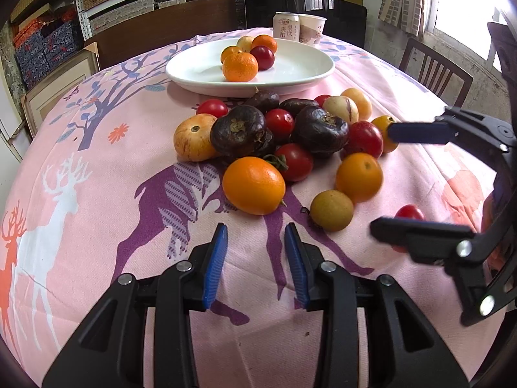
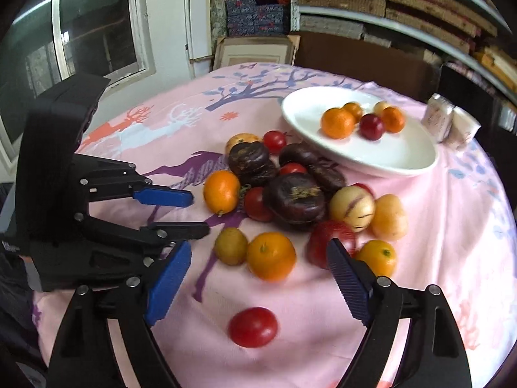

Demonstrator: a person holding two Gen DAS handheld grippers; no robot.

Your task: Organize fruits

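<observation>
The fruits (image 1: 284,148) lie heaped on the counter (image 1: 97,194) just ahead of the left tongs (image 1: 256,236): glossy red tomatoes, wrinkled dark purple round ones with dry stalk scars, pale yellow ones streaked with purple, smooth oranges and one dull olive-brown fruit (image 1: 332,210). The nearest orange (image 1: 253,185) sits directly beyond the left tongs' tips, apart from them. These tongs hang narrowly parted over the cloth with nothing between the blue pads. The right tongs (image 2: 258,258) are spread wide and released; no pad touches anything. A lone red tomato (image 2: 252,326) lies on the cloth between and below their fingers, nearer the camera than the tips, while the heap begins just beyond the tips. Seen from the left wrist, the right tongs (image 1: 379,177) come in from the right edge, one finger beside a yellow fruit at the heap's far right. Beyond the heap, farther from both tongs, a white plate (image 1: 194,68) holds three oranges, a dark red fruit and a pale yellow one. Behind it stand a can (image 1: 286,26) and a paper cup (image 1: 311,29), touching. The counter wears a pink cloth printed with deer and trees. Around it are dark wooden chairs, shelves stacked with patterned boxes, and a bright window.
</observation>
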